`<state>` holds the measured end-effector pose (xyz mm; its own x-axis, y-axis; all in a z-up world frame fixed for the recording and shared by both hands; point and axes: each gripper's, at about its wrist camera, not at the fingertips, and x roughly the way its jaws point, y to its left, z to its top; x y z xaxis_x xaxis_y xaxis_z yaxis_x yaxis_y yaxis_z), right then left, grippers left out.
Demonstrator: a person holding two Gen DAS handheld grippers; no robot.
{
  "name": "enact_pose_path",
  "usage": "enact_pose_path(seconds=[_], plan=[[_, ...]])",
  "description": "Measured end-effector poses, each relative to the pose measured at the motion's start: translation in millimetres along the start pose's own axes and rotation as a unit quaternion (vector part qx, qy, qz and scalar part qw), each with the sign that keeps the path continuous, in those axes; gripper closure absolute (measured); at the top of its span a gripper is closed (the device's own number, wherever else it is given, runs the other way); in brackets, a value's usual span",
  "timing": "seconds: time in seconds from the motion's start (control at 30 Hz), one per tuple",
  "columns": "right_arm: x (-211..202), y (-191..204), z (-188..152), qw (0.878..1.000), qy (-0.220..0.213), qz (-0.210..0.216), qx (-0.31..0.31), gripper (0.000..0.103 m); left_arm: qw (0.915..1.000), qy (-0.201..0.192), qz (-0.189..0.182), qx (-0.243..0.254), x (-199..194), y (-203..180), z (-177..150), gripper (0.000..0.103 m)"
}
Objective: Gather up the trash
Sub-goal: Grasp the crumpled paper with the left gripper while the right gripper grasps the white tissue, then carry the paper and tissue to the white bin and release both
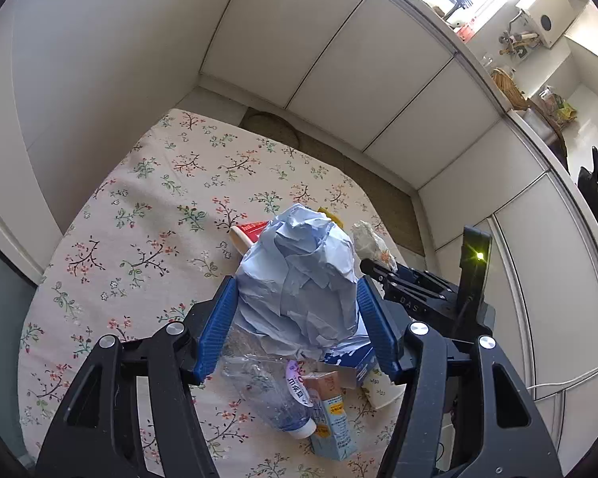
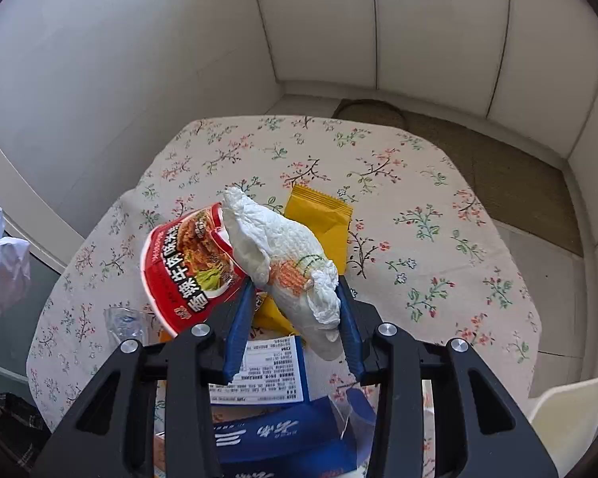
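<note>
My left gripper (image 1: 295, 283) is shut on a crumpled light blue plastic bag (image 1: 299, 271), which bulges up between its blue pads above the table. Under the bag lie a clear plastic bottle (image 1: 271, 394), a small drink carton (image 1: 331, 418) and a blue box (image 1: 355, 358). My right gripper (image 2: 295, 283) is shut on a white crumpled tissue (image 2: 287, 255) with an orange and green print, held clear of the cloth. In the left wrist view the right gripper (image 1: 372, 269) shows at the right with the tissue (image 1: 368, 239) in it.
A red instant noodle cup (image 2: 187, 267) lies tipped beside the tissue, with a yellow packet (image 2: 319, 219) behind it and a blue box (image 2: 279, 438) in front. The floral tablecloth (image 2: 418, 199) covers the table. White walls and cabinet doors (image 1: 378, 79) stand close behind.
</note>
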<state>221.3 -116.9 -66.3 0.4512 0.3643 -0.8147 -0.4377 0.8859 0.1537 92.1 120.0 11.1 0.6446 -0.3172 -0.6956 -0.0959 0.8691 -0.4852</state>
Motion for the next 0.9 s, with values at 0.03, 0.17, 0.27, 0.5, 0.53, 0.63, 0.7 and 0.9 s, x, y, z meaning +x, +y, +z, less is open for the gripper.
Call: enact_pose_path(seconds=[0.03, 0.17, 0.27, 0.5, 0.53, 0.63, 0.7, 0.9], plan=[[-10.3, 1.7, -2.2, 1.0, -0.008, -0.005, 0.004, 0.063, 1.0, -0.003, -0.005, 0.0, -2.5, -3.0, -0.1, 0.044], [-54.7, 11.5, -15.1, 0.998, -0.044, -0.031, 0.026, 0.063, 0.9996, -0.019, -0.022, 0.0, -10.6, -16.8, -1.5, 0.044], [-83.1, 17.1, -26.1, 0.995, -0.068, -0.064, 0.039, 0.063, 0.999, -0.029, -0.033, 0.0, -13.5, -26.8, -3.8, 0.044], [-138.2, 0.9, -63.3, 0.978, -0.117, -0.143, 0.098, 0.063, 0.9976, -0.04, -0.057, 0.009, -12.6, -53.6, -11.3, 0.044], [-143.9, -6.1, -69.5, 0.974, -0.121, -0.153, 0.112, 0.063, 0.9974, -0.042, -0.057, 0.013, -12.0, -57.5, -12.6, 0.044], [-159.1, -35.5, -89.8, 0.958, -0.123, -0.2, 0.165, 0.063, 0.9971, -0.044, -0.058, 0.024, -7.6, -69.8, -16.8, 0.044], [-169.0, -58.8, -102.4, 0.944, -0.121, -0.234, 0.198, 0.063, 0.9969, -0.041, -0.061, 0.028, -2.9, -77.4, -20.3, 0.044], [-177.8, -115.7, -136.9, 0.907, -0.078, -0.306, 0.278, 0.059, 0.9965, -0.026, -0.059, 0.053, 20.5, -107.1, -33.6, 0.044]])
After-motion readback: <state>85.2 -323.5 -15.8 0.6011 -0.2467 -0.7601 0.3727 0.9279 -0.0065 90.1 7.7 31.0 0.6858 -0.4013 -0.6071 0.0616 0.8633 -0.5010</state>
